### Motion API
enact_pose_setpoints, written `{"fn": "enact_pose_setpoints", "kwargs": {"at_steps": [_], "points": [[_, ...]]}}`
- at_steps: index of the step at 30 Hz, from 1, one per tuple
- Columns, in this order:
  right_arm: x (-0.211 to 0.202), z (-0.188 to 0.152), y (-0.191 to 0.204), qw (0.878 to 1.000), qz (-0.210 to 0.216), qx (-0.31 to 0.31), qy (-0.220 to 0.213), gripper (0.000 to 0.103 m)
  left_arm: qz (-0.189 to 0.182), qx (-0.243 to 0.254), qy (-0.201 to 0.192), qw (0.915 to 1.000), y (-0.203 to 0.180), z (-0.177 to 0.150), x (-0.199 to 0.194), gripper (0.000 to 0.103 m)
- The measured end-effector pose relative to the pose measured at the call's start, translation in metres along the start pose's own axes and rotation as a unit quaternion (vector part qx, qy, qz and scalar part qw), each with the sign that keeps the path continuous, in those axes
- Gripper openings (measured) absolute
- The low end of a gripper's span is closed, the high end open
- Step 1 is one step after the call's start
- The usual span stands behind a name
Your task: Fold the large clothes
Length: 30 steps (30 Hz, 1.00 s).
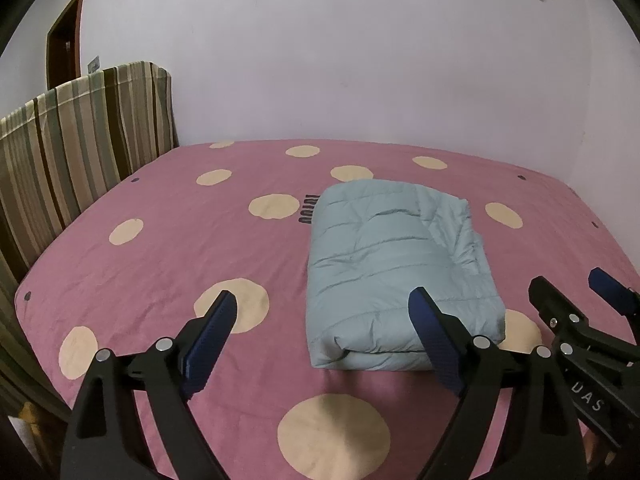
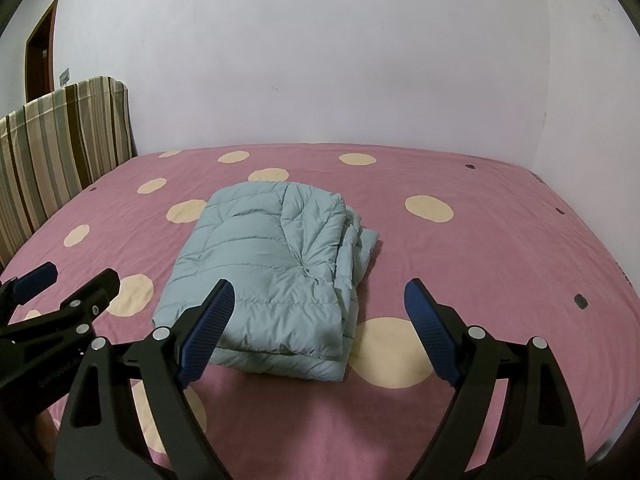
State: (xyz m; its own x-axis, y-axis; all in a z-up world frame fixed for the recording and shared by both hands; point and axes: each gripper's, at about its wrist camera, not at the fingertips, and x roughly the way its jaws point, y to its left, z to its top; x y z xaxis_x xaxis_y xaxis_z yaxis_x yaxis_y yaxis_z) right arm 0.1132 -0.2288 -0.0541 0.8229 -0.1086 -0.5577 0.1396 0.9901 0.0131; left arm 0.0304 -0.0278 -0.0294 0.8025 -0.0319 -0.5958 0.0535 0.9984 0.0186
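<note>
Above the near edge of a pink spotted bed (image 1: 160,240), left tool (image 1: 322,314) and right tool (image 2: 314,304) hover side by side, jaws apart, empty; folded pale-blue puffer jacket (image 2: 272,272) lies just ahead.

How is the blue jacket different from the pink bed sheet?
The jacket is plain pale blue; the sheet is pink with cream dots. The jacket is puffy and quilted; the sheet lies thin and flat. The jacket is folded into a small bundle; the sheet is spread over the whole bed. Both are soft cloth, and neither gripper touches them.
</note>
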Motion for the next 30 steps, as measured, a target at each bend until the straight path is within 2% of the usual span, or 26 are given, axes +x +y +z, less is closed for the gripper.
{"fn": "enact_pose_setpoints", "kwargs": {"at_steps": [12,22,25,28,30], "points": [[0.003,0.0,-0.002,1.0,0.002,-0.003,0.003,0.087,-0.009,0.005,0.015,0.9998,-0.001,-0.003,0.008,0.087],[0.011,-0.001,-0.004,1.0,0.009,-0.004,0.012,0.087,-0.012,0.001,-0.005,0.9999,0.001,-0.002,0.011,0.088],[0.016,-0.001,-0.009,1.0,0.005,-0.006,0.015,0.087,0.01,-0.002,0.003,0.9999,0.009,0.001,0.024,0.088],[0.028,0.001,-0.027,1.0,-0.01,0.004,0.02,0.089,0.013,-0.02,0.025,0.9994,0.031,0.005,0.047,0.088],[0.038,-0.001,-0.047,0.999,-0.029,0.016,0.024,0.092,0.038,-0.036,0.041,0.9978,0.054,0.005,0.07,0.088]]}}
